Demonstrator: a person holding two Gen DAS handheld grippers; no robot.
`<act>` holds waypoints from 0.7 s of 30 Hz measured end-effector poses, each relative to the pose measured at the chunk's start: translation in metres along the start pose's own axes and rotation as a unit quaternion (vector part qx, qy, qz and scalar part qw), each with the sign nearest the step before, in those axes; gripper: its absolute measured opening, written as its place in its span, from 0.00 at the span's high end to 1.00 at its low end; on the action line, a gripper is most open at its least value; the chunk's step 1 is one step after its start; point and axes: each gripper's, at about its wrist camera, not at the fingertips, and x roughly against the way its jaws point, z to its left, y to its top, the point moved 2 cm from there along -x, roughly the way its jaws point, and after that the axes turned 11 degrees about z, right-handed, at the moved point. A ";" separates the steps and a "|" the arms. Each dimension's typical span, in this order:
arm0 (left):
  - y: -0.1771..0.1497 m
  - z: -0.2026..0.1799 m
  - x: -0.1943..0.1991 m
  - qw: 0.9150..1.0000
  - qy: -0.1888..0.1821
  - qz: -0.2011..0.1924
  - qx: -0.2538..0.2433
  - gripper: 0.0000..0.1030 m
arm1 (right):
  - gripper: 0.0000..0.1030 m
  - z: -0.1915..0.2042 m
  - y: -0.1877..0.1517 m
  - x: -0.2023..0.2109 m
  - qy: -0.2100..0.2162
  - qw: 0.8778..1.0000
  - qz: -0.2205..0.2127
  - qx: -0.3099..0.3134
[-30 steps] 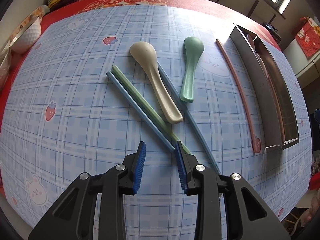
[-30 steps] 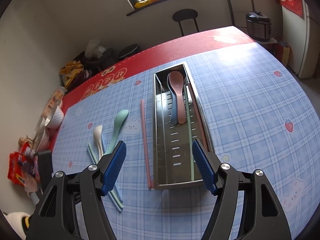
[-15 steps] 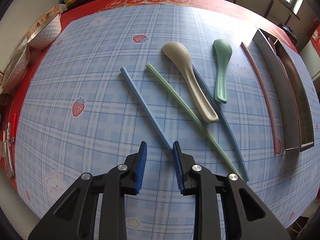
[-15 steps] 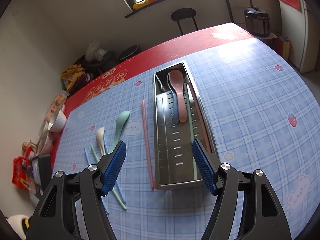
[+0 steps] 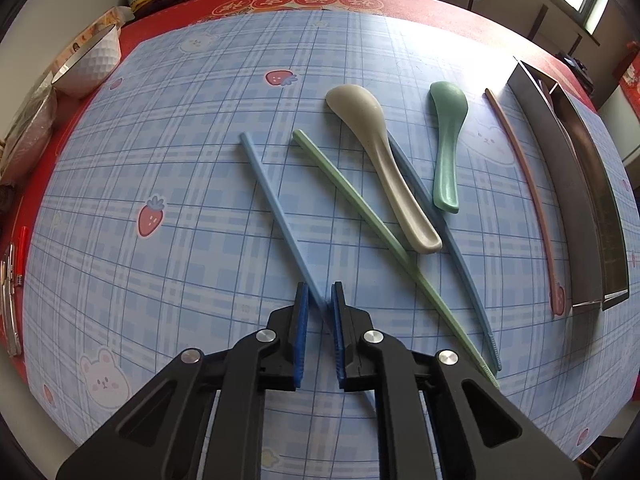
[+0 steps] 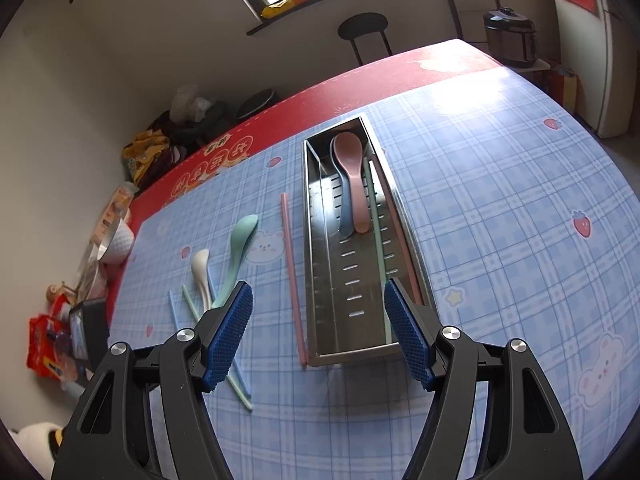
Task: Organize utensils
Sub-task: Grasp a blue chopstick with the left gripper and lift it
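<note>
While the right side idles, all the action is on the left.
Left wrist view: left gripper (image 5: 319,308) has just been closing, jaws now pinched onto the near end of the blue chopstick (image 5: 276,210), which a second ago lay free ahead of wider jaws.
Neighbours: green chopstick (image 5: 360,208), cream spoon (image 5: 380,160) and green spoon (image 5: 447,148) lie to its right.
Right wrist view: right gripper (image 6: 318,320) looks unchanged, jaws wide with nothing between them.
Tray: metal tray (image 6: 320,280) lies just beyond the jaws, a pink spoon (image 6: 352,172) at its far end, a pink chopstick (image 6: 290,268) just left of it.
</note>
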 end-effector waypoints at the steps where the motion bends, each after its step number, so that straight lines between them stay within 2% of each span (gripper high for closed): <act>1: -0.002 0.000 0.000 1.000 -0.004 0.000 0.000 0.92 | 0.35 0.001 -0.001 0.000 -0.001 1.000 0.001 0.001; 6: -0.011 0.018 0.006 0.998 -0.050 -0.001 0.034 0.95 | 0.35 0.011 -0.002 -0.006 -0.003 1.000 0.012 0.011; 14: -0.015 0.054 0.047 0.991 -0.098 -0.070 0.066 0.95 | 0.35 0.045 -0.003 -0.024 -0.001 0.998 0.034 0.049; 21: -0.026 0.084 0.074 0.981 -0.140 -0.121 0.064 0.95 | 0.36 0.086 -0.002 -0.058 -0.006 0.993 0.060 0.101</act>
